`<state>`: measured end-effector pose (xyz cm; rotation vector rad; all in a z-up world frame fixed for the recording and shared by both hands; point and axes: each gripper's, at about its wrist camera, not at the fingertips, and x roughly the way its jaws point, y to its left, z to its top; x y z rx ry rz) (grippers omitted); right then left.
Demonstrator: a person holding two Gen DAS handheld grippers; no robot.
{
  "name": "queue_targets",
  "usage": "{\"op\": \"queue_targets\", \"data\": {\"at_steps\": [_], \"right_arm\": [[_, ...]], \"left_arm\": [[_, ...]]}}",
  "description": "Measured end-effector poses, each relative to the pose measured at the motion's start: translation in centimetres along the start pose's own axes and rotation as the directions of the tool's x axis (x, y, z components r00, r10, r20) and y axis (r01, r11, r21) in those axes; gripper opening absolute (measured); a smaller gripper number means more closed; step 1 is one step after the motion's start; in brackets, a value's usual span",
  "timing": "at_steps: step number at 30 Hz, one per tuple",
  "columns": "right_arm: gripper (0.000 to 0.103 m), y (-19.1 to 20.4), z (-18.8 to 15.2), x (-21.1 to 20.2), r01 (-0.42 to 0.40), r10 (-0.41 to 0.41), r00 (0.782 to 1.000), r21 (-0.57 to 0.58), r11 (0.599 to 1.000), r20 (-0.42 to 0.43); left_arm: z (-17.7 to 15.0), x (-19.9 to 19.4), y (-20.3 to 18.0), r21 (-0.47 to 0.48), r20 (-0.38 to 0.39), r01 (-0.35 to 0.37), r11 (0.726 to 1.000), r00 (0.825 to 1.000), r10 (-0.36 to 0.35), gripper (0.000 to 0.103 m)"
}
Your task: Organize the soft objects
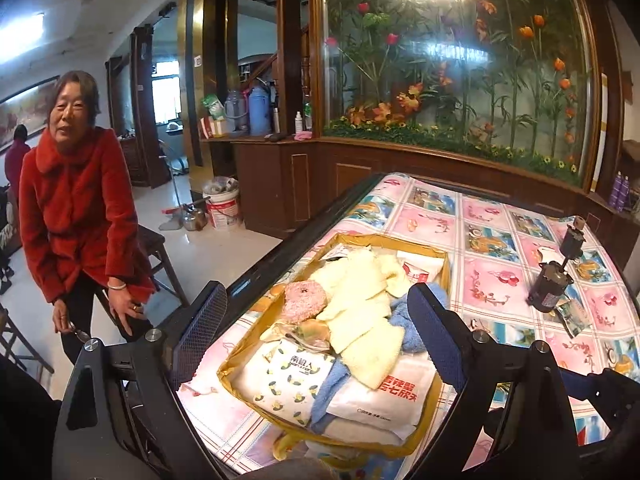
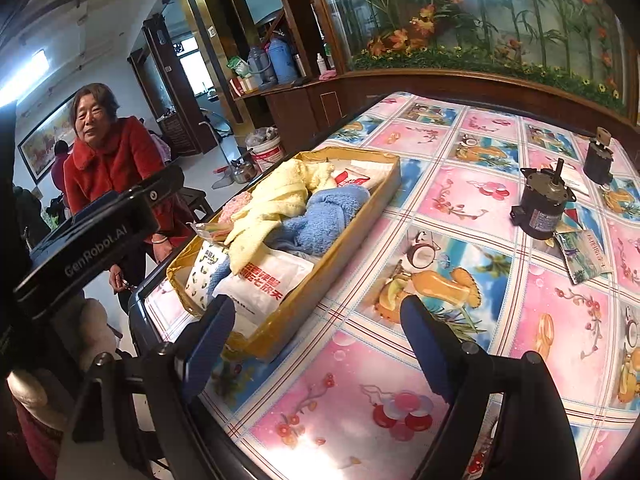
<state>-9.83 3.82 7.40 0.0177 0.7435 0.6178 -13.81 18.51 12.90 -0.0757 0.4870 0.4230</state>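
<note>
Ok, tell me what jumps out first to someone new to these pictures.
The shallow yellow box near the table's left edge, heaped with a cream knit, a blue towel and a pink donut-shaped toy. Right of it, two dark motors stand on the bright fruit-print tablecloth. Beyond the table's left edge stands a person in a red coat.

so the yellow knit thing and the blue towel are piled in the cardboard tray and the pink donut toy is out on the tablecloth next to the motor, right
Not quite. The pink donut toy lies inside the cardboard tray too, beside the yellow knit and blue towel, as the left wrist view shows. The motor stands apart on the tablecloth.
</note>
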Motion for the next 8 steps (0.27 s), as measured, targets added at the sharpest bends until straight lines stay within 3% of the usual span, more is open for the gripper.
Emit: {"op": "queue_targets", "data": {"at_steps": [8], "right_arm": [[0.085, 0.5, -0.3, -0.1, -0.018, 0.018, 1.000, -0.032, 0.999, -0.010]], "left_arm": [[-0.7, 0.5, -1.4, 0.074, -0.046, -0.107, 0.991, 0.993, 0.111, 0.093]]}}
